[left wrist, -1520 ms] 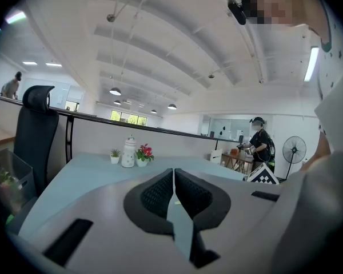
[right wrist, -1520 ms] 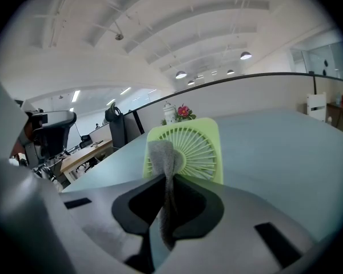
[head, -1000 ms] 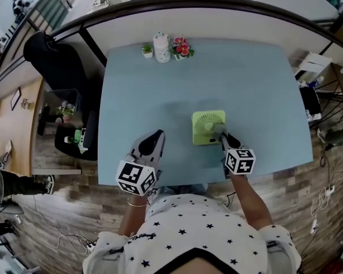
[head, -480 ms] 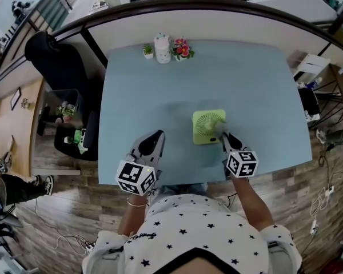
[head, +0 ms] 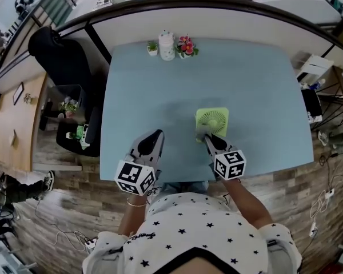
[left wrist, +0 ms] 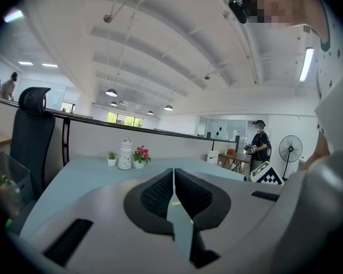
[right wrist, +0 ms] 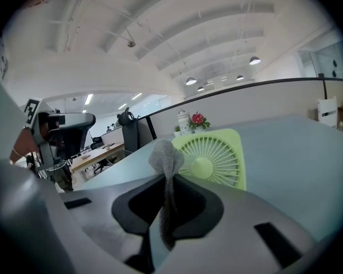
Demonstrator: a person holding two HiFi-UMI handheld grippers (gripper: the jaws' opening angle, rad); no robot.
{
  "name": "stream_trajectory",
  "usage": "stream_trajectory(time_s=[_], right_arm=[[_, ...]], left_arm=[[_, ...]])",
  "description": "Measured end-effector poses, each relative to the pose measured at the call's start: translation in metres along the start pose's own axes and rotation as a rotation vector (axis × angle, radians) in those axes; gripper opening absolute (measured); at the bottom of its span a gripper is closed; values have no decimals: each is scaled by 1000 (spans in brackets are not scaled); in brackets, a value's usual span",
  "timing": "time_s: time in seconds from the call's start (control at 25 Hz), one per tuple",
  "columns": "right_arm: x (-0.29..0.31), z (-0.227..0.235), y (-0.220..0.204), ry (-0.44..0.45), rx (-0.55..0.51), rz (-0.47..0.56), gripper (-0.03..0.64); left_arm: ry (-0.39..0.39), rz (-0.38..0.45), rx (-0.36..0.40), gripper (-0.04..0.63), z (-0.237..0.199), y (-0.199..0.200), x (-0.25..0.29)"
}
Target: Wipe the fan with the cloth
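Observation:
A small lime-green square fan (head: 212, 121) stands on the light blue table (head: 160, 90), right of centre; its grille (right wrist: 212, 160) fills the middle of the right gripper view. My right gripper (head: 206, 138) is shut on a grey cloth (right wrist: 166, 170), and the cloth's bunched end (head: 201, 133) rests against the fan's near left corner. My left gripper (head: 155, 136) hovers over the table's near left part, well apart from the fan, jaws pressed together with nothing between them (left wrist: 173, 188).
A white jar (head: 167, 44), a tiny potted plant (head: 152, 48) and a pot of red flowers (head: 187, 45) stand at the table's far edge. A black office chair (head: 60, 59) sits left of the table. Cables lie on the wooden floor at right.
My right gripper has slid left with the cloth, from the fan's near right corner to its near left corner. The left gripper has stayed put.

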State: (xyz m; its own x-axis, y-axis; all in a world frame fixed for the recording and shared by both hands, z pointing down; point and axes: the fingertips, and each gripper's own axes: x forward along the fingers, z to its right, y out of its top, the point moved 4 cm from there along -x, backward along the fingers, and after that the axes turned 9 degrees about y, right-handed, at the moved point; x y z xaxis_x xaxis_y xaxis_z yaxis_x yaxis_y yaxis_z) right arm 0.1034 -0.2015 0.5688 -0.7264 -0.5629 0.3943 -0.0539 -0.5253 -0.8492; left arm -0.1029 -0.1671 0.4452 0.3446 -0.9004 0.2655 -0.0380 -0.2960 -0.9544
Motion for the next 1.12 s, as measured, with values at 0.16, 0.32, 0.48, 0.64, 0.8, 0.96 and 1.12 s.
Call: stream_trajectory(time_s=[0.16, 0.32, 0.48, 0.64, 0.8, 0.96, 1.12], right_arm=[[16, -13, -12, 29, -14, -43, 35], [23, -12, -23, 21, -35, -84, 35], [24, -5, -32, 3, -49, -120, 35], [20, 2, -37, -16, -48, -139, 35], [15, 9, -39, -36, -39, -137, 35], [6, 20, -39, -65, -24, -130, 35], [-3, 34, -41, -104, -3, -124, 35]], left_arm=[[27, 0, -7, 34, -7, -1, -8], [39, -2, -12, 34, -7, -2, -12], [52, -1, -14, 32, -9, -2, -15], [55, -1, -14, 32, -8, -1, -13], [43, 3, -11, 34, -5, 0, -9], [28, 0, -6, 34, 1, 1, -5], [16, -5, -2, 34, 4, -1, -1]])
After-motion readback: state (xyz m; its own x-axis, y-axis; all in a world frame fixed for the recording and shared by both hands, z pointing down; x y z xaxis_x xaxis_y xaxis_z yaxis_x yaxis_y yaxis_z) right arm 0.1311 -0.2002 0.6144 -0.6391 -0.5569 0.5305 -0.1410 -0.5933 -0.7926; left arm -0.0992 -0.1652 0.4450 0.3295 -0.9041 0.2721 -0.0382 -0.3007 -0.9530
